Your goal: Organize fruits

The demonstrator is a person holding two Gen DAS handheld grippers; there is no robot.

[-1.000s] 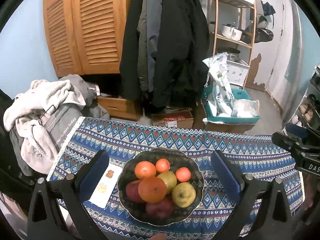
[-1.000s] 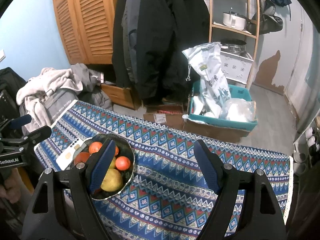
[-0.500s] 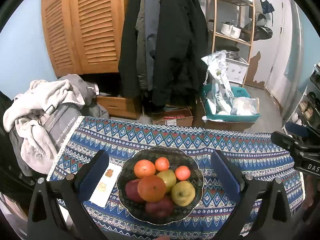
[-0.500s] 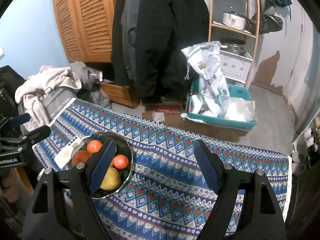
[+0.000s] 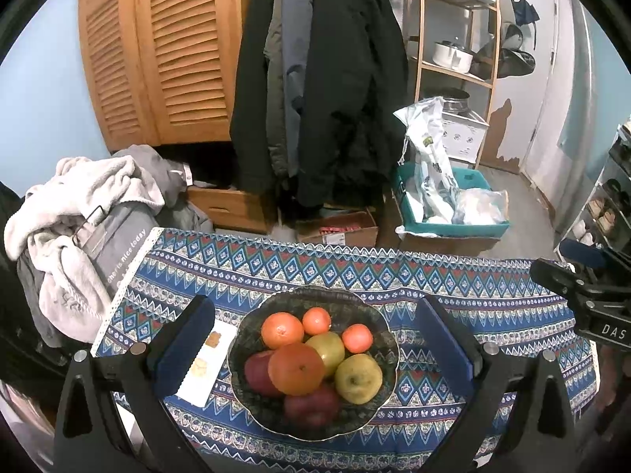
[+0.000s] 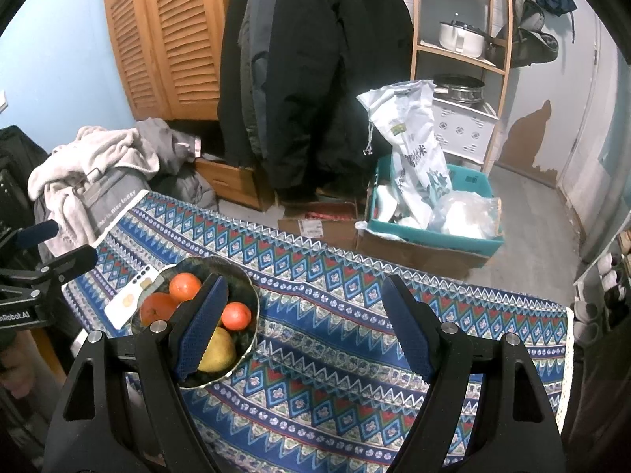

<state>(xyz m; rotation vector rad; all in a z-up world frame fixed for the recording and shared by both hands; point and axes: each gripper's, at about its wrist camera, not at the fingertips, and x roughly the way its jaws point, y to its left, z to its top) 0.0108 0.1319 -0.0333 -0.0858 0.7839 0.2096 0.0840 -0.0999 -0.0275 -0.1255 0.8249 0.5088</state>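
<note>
- Left wrist view: the left gripper point(image 5: 313, 349), jaws wide and empty, hangs over a dark scalloped glass bowl point(image 5: 252, 402) on the patterned blue desk point(image 5: 394, 276). The bowl holds eight fruits: four orange, two yellow-green, two red. A grey cloth point(image 5: 118, 248) reads "nice today".
- Right wrist view: the right gripper point(image 6: 303, 329), jaws wide and empty, is above bare cloth beside the bowl.

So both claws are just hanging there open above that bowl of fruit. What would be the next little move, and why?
Probably lower the left gripper toward the big orange. Its open fingers already frame the dark bowl, and that orange sits on top of the pile, so it looks easiest to lift first. The right gripper is open too, but hangs over bare patterned tablecloth, off to the side of the bowl.
</note>
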